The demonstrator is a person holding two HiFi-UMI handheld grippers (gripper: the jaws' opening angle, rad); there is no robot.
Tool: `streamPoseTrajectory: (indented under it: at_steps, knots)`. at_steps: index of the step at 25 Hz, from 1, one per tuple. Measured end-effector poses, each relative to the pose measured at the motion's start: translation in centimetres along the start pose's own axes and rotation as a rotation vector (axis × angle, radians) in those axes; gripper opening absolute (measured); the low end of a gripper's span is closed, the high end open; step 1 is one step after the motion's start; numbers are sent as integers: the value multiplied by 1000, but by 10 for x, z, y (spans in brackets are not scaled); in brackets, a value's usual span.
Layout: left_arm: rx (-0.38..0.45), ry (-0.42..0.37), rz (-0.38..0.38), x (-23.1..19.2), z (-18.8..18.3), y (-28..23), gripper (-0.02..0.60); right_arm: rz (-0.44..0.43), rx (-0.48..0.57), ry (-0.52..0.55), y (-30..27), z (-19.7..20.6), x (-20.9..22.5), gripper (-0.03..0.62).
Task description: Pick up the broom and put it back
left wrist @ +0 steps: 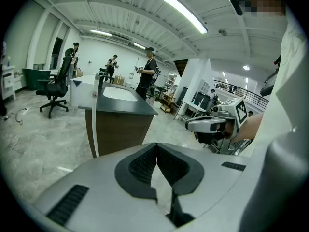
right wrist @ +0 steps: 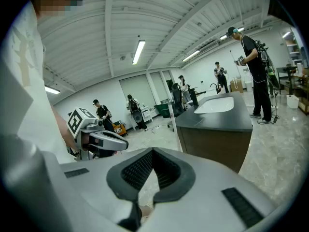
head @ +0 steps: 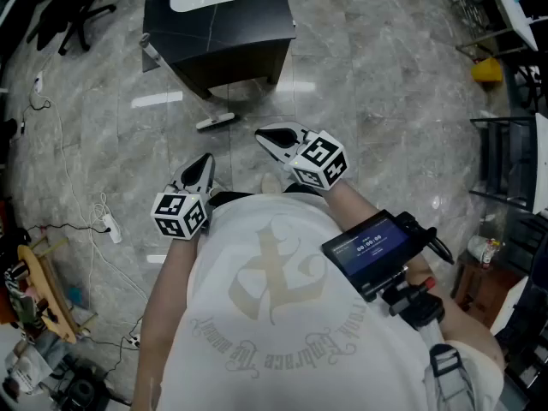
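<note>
The dark counter with the white basin runs off the head view's top edge, so its far side's cut off. That little white-and-black thing on the grey marble floor, just off the counter's front edge, is too small to tell what it is.

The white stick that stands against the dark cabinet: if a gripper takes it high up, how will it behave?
The white stick looks thin and straight, so it is probably stiff and light. It stands nearly upright at the dark cabinet corner, so a sideways push would likely topple it. Its smooth surface may slip in a grip.
</note>
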State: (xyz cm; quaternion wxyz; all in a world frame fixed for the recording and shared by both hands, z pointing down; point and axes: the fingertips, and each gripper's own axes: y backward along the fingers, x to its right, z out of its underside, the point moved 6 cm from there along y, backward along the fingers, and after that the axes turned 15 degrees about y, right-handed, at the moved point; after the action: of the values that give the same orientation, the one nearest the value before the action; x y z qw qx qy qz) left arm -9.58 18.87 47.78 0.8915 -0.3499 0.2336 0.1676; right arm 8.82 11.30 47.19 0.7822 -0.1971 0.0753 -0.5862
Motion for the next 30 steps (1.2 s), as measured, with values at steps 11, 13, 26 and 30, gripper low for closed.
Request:
streamPoseTrajectory:
  at_steps: [11, 13, 26, 30]
  knots:
    - [21, -16, -15, 27, 4, -7, 12, 32, 57, -6, 32, 2, 14, 17]
    - [29, -21, -17, 28, -1, -8, 12, 40, 61, -4, 34, 1, 18, 17]
    - [41, -38, -23, 39, -10, -5, 12, 83, 78, -6, 47, -7, 33, 17]
    - [23, -30, -15, 35, -8, -7, 12, 122, 78, -24, 50, -8, 43, 17]
